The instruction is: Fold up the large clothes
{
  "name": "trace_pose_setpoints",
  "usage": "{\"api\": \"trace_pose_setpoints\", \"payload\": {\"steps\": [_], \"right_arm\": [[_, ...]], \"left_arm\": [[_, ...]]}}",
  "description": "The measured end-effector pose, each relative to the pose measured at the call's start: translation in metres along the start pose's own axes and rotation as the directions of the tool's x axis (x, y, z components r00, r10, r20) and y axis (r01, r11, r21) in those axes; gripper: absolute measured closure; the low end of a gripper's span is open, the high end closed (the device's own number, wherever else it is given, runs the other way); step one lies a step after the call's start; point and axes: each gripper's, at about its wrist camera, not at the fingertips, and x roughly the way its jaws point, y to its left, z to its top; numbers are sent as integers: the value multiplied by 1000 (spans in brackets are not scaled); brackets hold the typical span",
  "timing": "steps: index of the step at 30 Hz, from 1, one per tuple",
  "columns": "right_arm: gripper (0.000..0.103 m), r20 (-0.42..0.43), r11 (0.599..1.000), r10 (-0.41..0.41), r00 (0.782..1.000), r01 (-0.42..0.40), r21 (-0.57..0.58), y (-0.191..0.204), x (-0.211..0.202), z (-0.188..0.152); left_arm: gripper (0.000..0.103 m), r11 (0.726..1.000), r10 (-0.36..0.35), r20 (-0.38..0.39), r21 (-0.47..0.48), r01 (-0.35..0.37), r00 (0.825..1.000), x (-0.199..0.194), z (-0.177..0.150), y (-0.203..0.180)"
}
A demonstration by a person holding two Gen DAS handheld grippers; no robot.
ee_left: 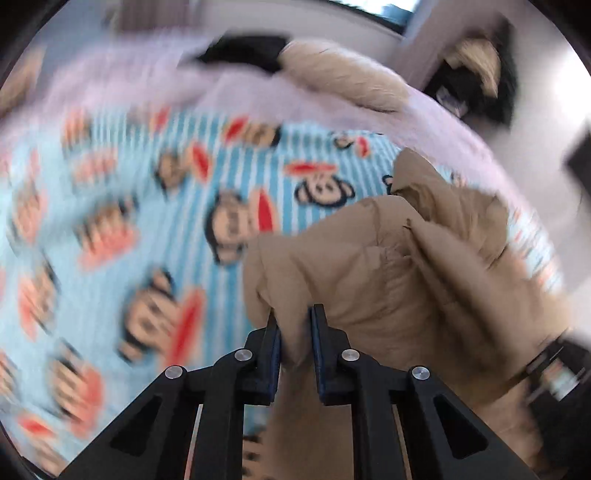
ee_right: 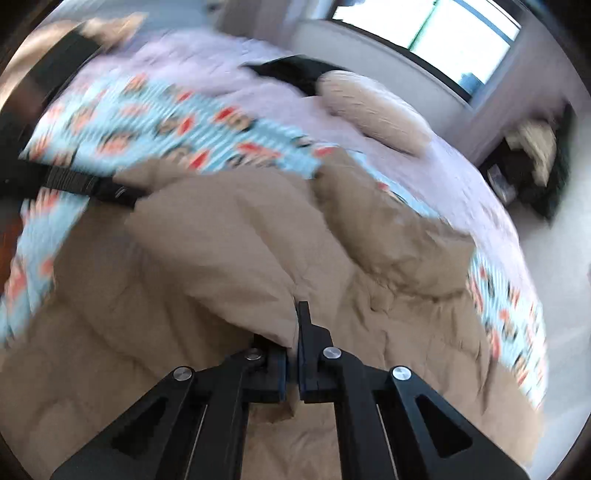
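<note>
The left gripper [ee_left: 293,317] is clamped on a bunched fold of the tan garment [ee_left: 388,266]; fabric fills the narrow gap between its two black fingers [ee_left: 319,325], and the blue pads on their inner faces press against the cloth. The right gripper [ee_right: 295,325] is likewise closed on the same garment — its fingers [ee_right: 303,317] are nearly together, with an edge of tan cloth pinched between them at the tips. In the right wrist view the tan garment [ee_right: 229,251] lies crumpled and partly doubled over across the near part of the bed, covering most of the lower frame. It rests on a blue-and-white striped bedsheet [ee_left: 122,206] printed with cartoon monkey faces, which is visible to the left of the garment in the left wrist view and as a band beyond it in the right wrist view [ee_right: 155,129]. Farther back lies a pale lilac cover [ee_right: 207,62], and on it a beige furry cushion [ee_right: 373,107] just beside a dark item [ee_right: 291,72] whose nature cannot be determined. A window [ee_right: 424,26] sits in the wall behind the bed. Both views are motion-blurred — fine detail of the fabric is not resolvable.
</note>
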Motion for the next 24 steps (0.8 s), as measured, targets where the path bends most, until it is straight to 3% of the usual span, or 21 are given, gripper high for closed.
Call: {"api": "trace_pose_setpoints", "payload": {"steps": [2,4,5,6,9,11,12,14,15,17,22,24], "right_arm": [[99,5,982,15,1000,-15,188,-34,-4,-8],[99,-16,911,76,997,-63,407,-68,2,-25],[99,-37,826,135,990,-92,556,-91,9,-42],[99,-38,714,214,976,-129,688,-110,20,-62],[99,22,378,390,921,-182,908,-138,48,-117],[98,101,232,455,885,-227,946,-144,55,-138],[97,116,207,468,876,-236,949,-146,54,-142],[90,105,219,468,878,-230,948,-151,46,-144],[82,82,249,457,886,-216,944,-154,38,-144],[77,67,294,423,904,-206,933,-164,23,-146],[76,32,446,293,955,-167,879,-188,-10,-142],[76,23,501,287,958,-171,848,-187,-11,-136]], "left_arm": [[87,996,48,4,75,-48,999,3,1,-7],[87,993,74,-18,91,-72,997,14,0,-8],[87,993,79,-25,88,-77,997,18,-2,-6],[87,993,88,-33,84,-85,996,24,-3,-5],[87,987,130,-41,98,-125,991,34,-9,-3],[86,980,167,-31,115,-162,986,31,-11,-7],[86,977,178,-24,122,-174,984,26,-10,-7],[86,975,187,-8,120,-184,982,13,-8,-4],[86,979,178,-3,106,-177,984,3,-7,-1],[86,988,144,-3,63,-144,990,-14,-6,7],[86,999,37,-49,18,-36,998,-29,-19,2],[86,998,47,-80,51,-43,996,-19,-29,-12]]}}
